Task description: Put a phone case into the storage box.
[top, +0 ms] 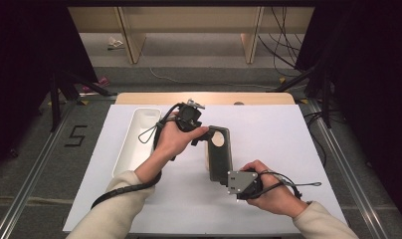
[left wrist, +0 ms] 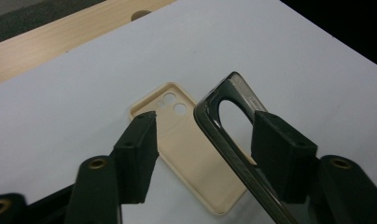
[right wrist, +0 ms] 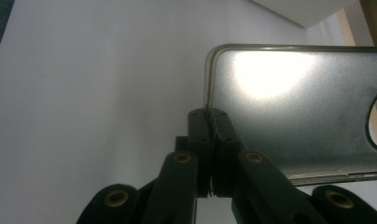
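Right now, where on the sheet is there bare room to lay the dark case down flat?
Bare white sheet lies right of the dark case, out to the sheet's right edge. The middle is crowded: the beige case lies under it, with the left gripper above and the white tray left.

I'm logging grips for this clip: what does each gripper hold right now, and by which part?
The right gripper pinches the dark phone case at its plain end's edge. The left gripper straddles its cutout end, not yet gripping.

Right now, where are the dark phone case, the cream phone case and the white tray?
dark phone case (right wrist: pixel 289 112), right gripper view, its glossy back.
cream phone case (left wrist: pixel 186 154), left gripper view, its inner face.
white tray (top: pixel 132 144), high view, its inner floor.
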Demonstrator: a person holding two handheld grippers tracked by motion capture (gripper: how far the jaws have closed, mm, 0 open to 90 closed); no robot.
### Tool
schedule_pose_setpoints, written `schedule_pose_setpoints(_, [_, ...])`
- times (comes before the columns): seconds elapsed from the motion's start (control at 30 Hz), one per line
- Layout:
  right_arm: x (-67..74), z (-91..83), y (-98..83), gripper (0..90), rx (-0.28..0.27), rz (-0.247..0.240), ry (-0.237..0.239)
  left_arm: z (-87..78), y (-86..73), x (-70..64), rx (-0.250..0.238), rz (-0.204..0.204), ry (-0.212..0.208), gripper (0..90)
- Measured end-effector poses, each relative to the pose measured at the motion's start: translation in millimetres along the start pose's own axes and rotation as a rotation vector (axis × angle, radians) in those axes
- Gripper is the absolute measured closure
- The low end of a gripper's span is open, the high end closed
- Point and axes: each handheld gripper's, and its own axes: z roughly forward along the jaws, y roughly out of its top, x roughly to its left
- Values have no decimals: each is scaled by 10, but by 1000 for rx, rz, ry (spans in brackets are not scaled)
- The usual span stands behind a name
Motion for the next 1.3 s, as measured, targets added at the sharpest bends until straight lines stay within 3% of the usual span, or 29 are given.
schedule_pose_setpoints(0.33, [1, 2, 4, 893, 16, -16, -8, 112, 73, -23, 56, -80, -28, 555])
schedule_pose_setpoints(0.57, [-1, 4, 8, 893, 25, -30, -18, 114, 65, 5, 62, -121, -35, 659])
schedule_pose_setpoints(0.73, [-1, 21, 4, 893, 32, -36, -23, 92, 79, -1, 40, -157, -60, 700])
schedule_pose_setpoints(0.97, [0, 85, -23, 893, 72, -59, -7, 68, 92, -97, 23, -159, -71, 745])
schedule_pose_setpoints(1.13, [-17, 113, -50, 892, 94, -56, -1, 35, 133, -209, -19, -157, -103, 775])
schedule_pose_setpoints(1.27, [-25, 131, -65, 887, 105, -36, -4, 17, 158, -273, -36, -141, -119, 801])
schedule_pose_setpoints(1.3, [-38, 136, -73, 885, 106, -43, -11, 4, 173, -316, -44, -106, -120, 803])
